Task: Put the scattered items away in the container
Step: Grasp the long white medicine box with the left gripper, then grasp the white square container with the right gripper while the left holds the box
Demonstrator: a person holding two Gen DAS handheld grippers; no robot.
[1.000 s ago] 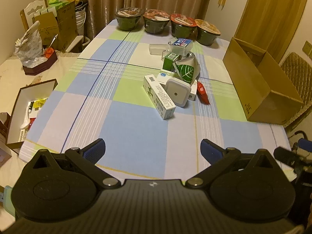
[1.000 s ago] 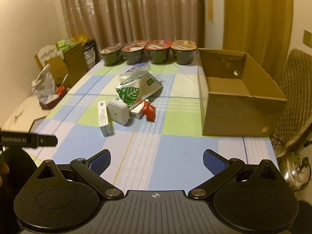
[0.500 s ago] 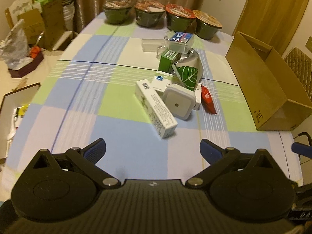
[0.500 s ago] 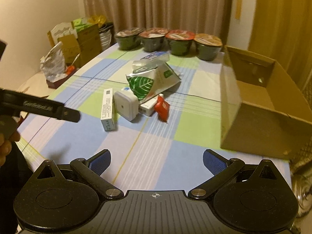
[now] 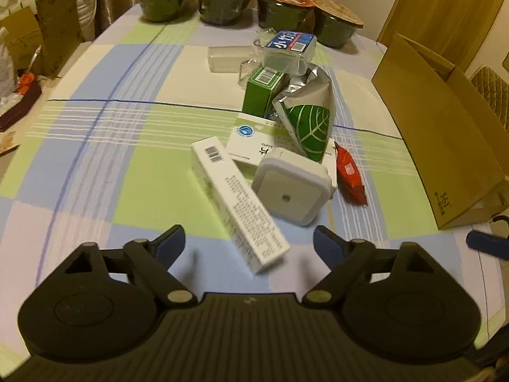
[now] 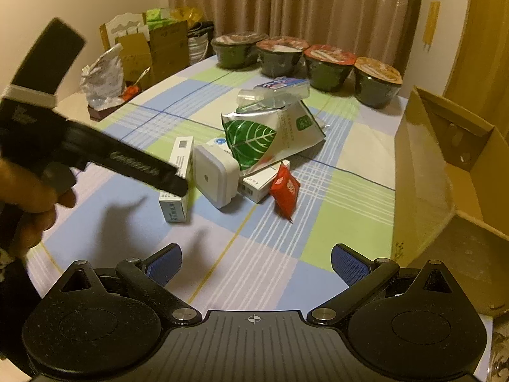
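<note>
1. Scattered items lie heaped mid-table on the checked tablecloth [image 5: 95, 165]; both tongs are spread wide and hold nothing.
2. Left gripper [image 5: 248, 243]: blue pads apart, low over the cloth. The near end of the long white carton [image 5: 237, 200] lies between the fingertips; touching or not, cannot tell.
3. Right gripper [image 6: 256, 264]: pads apart over bare cloth, pile well ahead and slightly left.
4. Hidden or unclear: in the right wrist view the left tool's dark body and the person's hand [image 6: 25, 197] cut across the left side, covering part of the long carton. The flat white box [image 5: 254, 141] sits mostly under the square white device [image 5: 291, 186] and the silver leaf-print pouch [image 5: 310, 117]. The green box [image 5: 262, 90] is half behind the pouch. The clear lidded tub [image 5: 289, 52] rests on top at the back; print on all packets blurred.
5. The red sachet [image 5: 350, 175] lies just right of the device, between pile and cardboard box [image 5: 445, 133].
6. Edges and room: the box stands open at the table's right edge, far corner cut off. Open cloth spreads left of the pile and in front of both tools. Four lidded bowls [image 5: 222, 1] line the far edge.
</note>
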